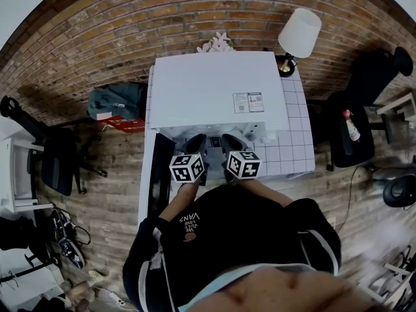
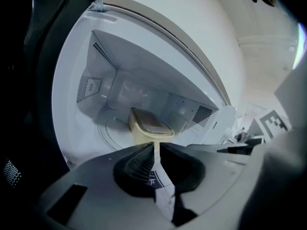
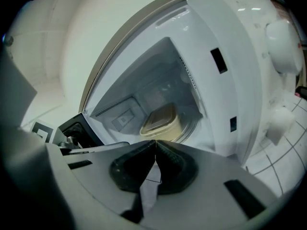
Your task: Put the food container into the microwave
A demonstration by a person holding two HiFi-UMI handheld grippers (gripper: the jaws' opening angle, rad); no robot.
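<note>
**Brick wall behind, food container already sitting in the microwave**

Brick wall (image 1: 130, 25) runs behind the microwave (image 1: 214, 90), which stands on a white tiled table (image 1: 296, 155). A lamp (image 1: 298, 34) stands at the microwave's back right corner. From your head view you only get the microwave's white top and the two marker cubes in front of its mouth. Its dark door (image 1: 159, 174) is swung open at the microwave's left.

Look down your left gripper (image 2: 156, 145) and the cavity opens up. The food container (image 2: 148, 126) is inside, beige, lid on, upright on the turntable (image 2: 112, 131), towards the back of the microwave. Your left claw is down to a narrow slit and has nothing between its pads. The container shows beyond the tips, apart from them. The dark door (image 2: 29, 80) fills that view's left edge.

Now the right gripper (image 3: 155, 142): its claw is closed, tips touching, gripping nothing. This view catches the same food container (image 3: 160, 121) from the other side, and it clearly stands apart from the cavity's walls. It also shows what the left view does not: the microwave's white control panel (image 3: 240, 71) with its round knobs (image 3: 283, 37), to the right of the cavity.

Both grippers hover just outside the microwave's opening, side by side, pointing in.
</note>
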